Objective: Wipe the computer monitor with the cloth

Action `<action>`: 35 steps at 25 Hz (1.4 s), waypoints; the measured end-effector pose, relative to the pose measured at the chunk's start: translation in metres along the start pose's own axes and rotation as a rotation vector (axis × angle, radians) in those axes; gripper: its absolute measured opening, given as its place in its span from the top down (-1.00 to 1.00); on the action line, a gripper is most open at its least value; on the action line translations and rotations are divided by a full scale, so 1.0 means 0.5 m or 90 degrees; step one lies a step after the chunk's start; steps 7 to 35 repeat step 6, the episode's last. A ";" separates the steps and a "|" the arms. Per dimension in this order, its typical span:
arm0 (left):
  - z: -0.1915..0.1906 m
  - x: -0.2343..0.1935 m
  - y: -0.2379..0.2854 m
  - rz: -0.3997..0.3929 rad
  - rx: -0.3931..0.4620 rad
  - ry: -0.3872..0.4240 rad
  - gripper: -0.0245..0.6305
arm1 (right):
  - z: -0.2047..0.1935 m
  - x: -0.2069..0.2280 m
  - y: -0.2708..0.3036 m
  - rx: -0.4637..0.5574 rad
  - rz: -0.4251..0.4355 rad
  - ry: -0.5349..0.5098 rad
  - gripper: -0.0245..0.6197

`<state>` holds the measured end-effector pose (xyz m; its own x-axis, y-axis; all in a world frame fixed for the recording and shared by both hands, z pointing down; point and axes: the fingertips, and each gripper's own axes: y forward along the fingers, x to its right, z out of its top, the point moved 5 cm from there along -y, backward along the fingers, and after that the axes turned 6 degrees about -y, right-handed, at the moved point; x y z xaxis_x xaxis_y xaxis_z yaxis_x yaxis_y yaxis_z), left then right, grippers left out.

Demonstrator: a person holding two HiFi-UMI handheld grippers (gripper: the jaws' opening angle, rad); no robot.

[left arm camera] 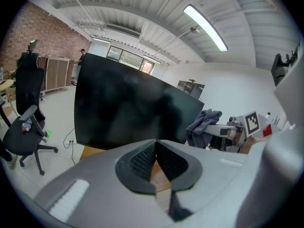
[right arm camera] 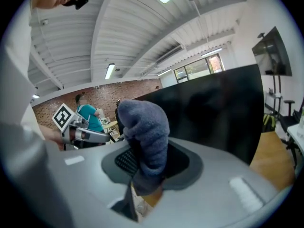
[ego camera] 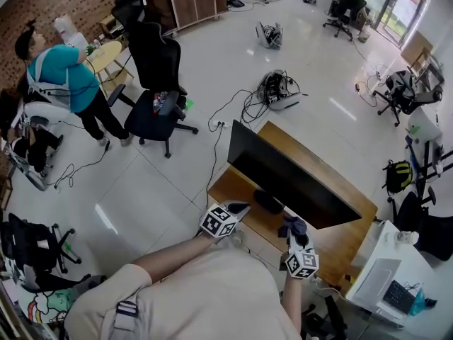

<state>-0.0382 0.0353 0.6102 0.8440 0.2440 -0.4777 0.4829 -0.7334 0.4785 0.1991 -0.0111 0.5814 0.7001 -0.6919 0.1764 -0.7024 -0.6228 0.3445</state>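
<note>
Head view: monitor (ego camera: 294, 176) stands on the desk (ego camera: 345, 245), screen towards the person; the cloth (ego camera: 294, 226) is just before its lower edge, contact unclear
Cloth: soft, light, limp; bunched and draped over the jaws, so a pinch at mid-fold should leave a padded face for wiping
Monitor: stiff but fragile, may rock on its stand; light pressure seems wise
Right gripper (right arm camera: 147, 167): clenched on the cloth, jaws nearly together
Left gripper (left arm camera: 156, 156): 2 jaws pressed together, nothing between, pointing at the screen
</note>
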 end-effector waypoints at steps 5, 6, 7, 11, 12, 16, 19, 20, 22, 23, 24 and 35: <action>0.015 -0.016 -0.008 0.008 0.004 0.001 0.91 | 0.010 -0.011 0.017 0.004 0.011 -0.003 0.58; 0.019 -0.020 -0.009 0.011 0.005 0.002 0.91 | 0.011 -0.013 0.021 0.004 0.014 -0.003 0.58; 0.019 -0.020 -0.009 0.011 0.005 0.002 0.91 | 0.011 -0.013 0.021 0.004 0.014 -0.003 0.58; 0.019 -0.020 -0.009 0.011 0.005 0.002 0.91 | 0.011 -0.013 0.021 0.004 0.014 -0.003 0.58; 0.019 -0.020 -0.009 0.011 0.005 0.002 0.91 | 0.011 -0.013 0.021 0.004 0.014 -0.003 0.58; 0.019 -0.020 -0.009 0.011 0.005 0.002 0.91 | 0.011 -0.013 0.021 0.004 0.014 -0.003 0.58; 0.019 -0.020 -0.009 0.011 0.005 0.002 0.91 | 0.011 -0.013 0.021 0.004 0.014 -0.003 0.58; 0.019 -0.020 -0.009 0.011 0.005 0.002 0.91 | 0.011 -0.013 0.021 0.004 0.014 -0.003 0.58; 0.019 -0.020 -0.009 0.011 0.005 0.002 0.91 | 0.011 -0.013 0.021 0.004 0.014 -0.003 0.58; 0.019 -0.020 -0.009 0.011 0.005 0.002 0.91 | 0.011 -0.013 0.021 0.004 0.014 -0.003 0.58; 0.019 -0.020 -0.009 0.011 0.005 0.002 0.91 | 0.011 -0.013 0.021 0.004 0.014 -0.003 0.58; 0.019 -0.020 -0.009 0.011 0.005 0.002 0.91 | 0.011 -0.013 0.021 0.004 0.014 -0.003 0.58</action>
